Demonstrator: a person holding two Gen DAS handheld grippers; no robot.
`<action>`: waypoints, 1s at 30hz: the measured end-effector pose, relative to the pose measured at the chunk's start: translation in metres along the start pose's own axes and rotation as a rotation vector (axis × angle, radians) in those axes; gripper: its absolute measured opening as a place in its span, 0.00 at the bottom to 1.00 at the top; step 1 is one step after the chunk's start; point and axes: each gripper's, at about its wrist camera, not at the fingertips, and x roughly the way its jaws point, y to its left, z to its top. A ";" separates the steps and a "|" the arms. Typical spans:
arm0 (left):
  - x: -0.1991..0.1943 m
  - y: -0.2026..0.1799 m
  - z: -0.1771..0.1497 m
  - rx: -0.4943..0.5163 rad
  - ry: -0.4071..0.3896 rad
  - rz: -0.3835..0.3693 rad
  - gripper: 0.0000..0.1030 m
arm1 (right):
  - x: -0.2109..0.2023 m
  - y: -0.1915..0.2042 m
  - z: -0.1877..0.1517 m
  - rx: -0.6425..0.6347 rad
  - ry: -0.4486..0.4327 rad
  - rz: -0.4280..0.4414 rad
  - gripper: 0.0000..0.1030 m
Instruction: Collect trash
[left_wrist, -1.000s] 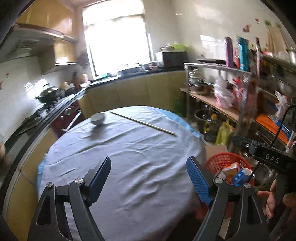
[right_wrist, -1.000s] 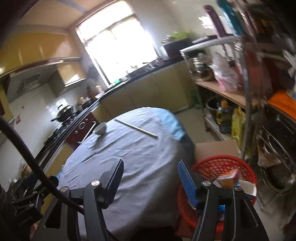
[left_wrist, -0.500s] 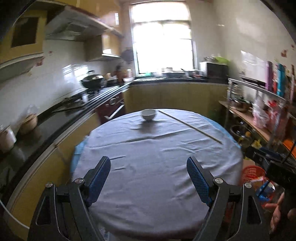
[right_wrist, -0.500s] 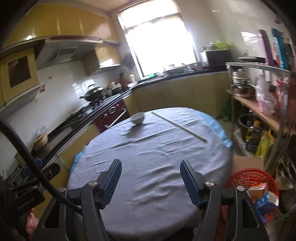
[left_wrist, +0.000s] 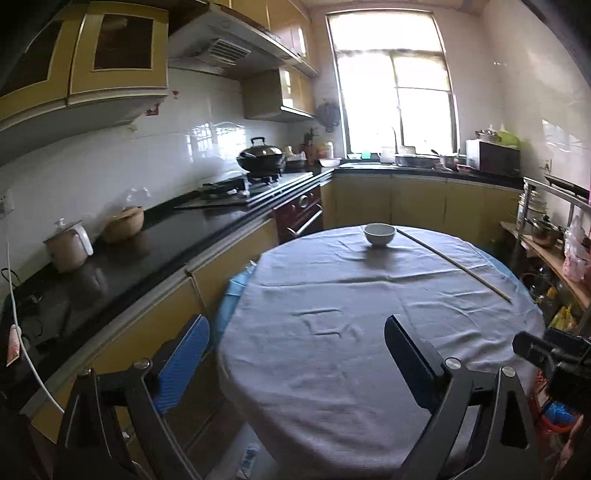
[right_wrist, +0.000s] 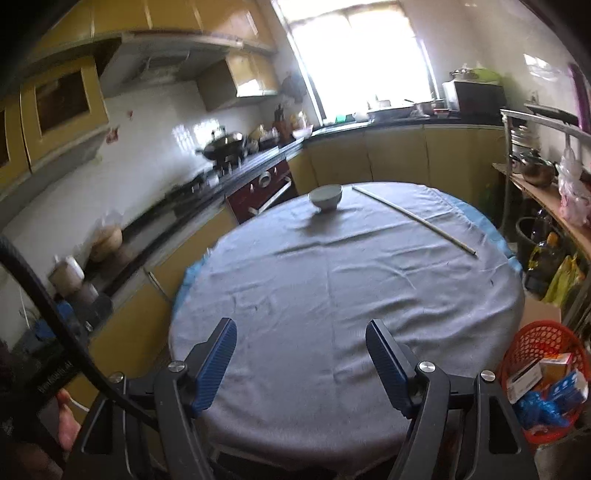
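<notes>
A red mesh trash basket (right_wrist: 537, 341) stands on the floor right of the round table, holding cartons and blue wrappers (right_wrist: 543, 387); a sliver of it shows in the left wrist view (left_wrist: 554, 417). The table's grey cloth (right_wrist: 332, 295) (left_wrist: 369, 314) carries a white bowl (right_wrist: 325, 196) (left_wrist: 379, 234) and a long thin stick (right_wrist: 413, 219) (left_wrist: 454, 264) at the far side. My left gripper (left_wrist: 297, 363) is open and empty over the table's near left edge. My right gripper (right_wrist: 301, 363) is open and empty over the near edge.
A black counter with pots (left_wrist: 122, 225) and a stove with a wok (left_wrist: 261, 157) runs along the left. Shelves with pans and bags (right_wrist: 535, 173) stand on the right. A cardboard box (right_wrist: 539, 308) sits behind the basket. Small litter (left_wrist: 251, 456) lies on the floor under the table.
Both grippers have swung left and pulled back from the basket side. The views now face the table and the left counter. Both stay open and empty.
</notes>
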 end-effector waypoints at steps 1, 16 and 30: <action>0.000 0.002 0.000 0.000 -0.001 -0.002 0.93 | 0.002 0.005 0.000 -0.030 0.009 -0.034 0.73; -0.007 0.005 0.011 0.009 -0.022 0.007 0.93 | -0.030 0.010 0.006 -0.121 -0.115 -0.192 0.73; -0.013 -0.012 0.013 0.050 0.008 0.007 0.93 | -0.042 -0.004 0.000 -0.085 -0.147 -0.165 0.73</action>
